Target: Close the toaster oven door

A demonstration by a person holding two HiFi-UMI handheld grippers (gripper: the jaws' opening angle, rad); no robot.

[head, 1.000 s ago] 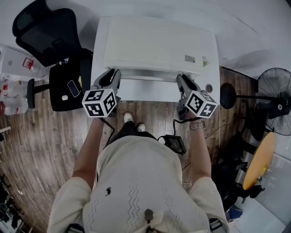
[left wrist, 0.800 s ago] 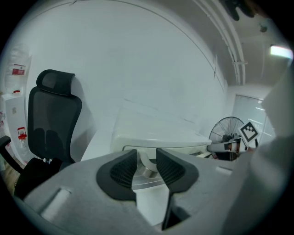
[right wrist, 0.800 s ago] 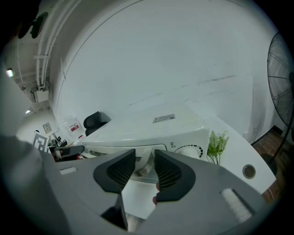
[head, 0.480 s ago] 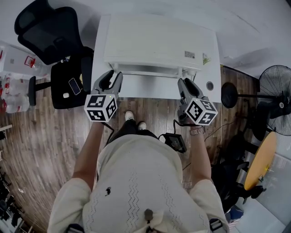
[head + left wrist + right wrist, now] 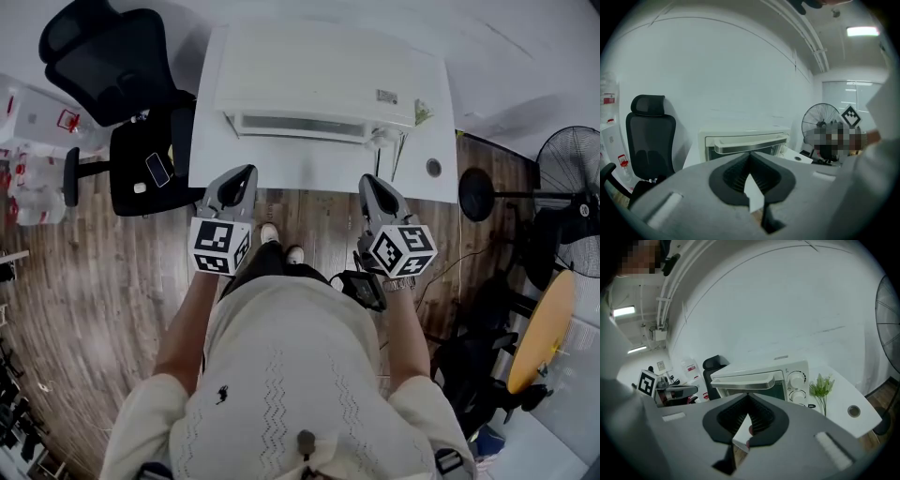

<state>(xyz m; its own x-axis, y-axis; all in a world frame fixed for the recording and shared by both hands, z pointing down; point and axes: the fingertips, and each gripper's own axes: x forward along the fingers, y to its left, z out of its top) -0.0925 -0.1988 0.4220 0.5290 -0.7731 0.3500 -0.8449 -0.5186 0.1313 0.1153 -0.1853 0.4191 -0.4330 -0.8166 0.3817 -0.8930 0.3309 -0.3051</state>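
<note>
Head view now has the toaster oven point(image 5: 319, 84) sitting at the back of the white table point(image 5: 309, 173) with its door point(image 5: 300, 125) up against the front. A second ago that door lay folded down toward the person, and half a second ago it was only partly raised. The handle runs along the door's top edge in the left gripper view point(image 5: 747, 144) and in the right gripper view point(image 5: 745, 379), and the door looks shut in both.

The left gripper point(image 5: 246, 174) and the right gripper point(image 5: 368, 181) were earlier at the door's two front corners. Both have since drawn back toward the person, and their tips now hang at the table's near edge, apart from the oven, with their marker cubes out over the wooden floor point(image 5: 94, 281).

Both pairs of jaws have just been closing. In each gripper's own view the dark pads meet at a point with nothing caught between them, so both grippers are clenched and empty.

To the right of the door, the oven's two knobs point(image 5: 799, 380) and a small green sprig point(image 5: 821, 387) on the table show in the right gripper view. A black office chair point(image 5: 103, 56) stands left of the table and a pedestal fan point(image 5: 572, 202) to its right.
</note>
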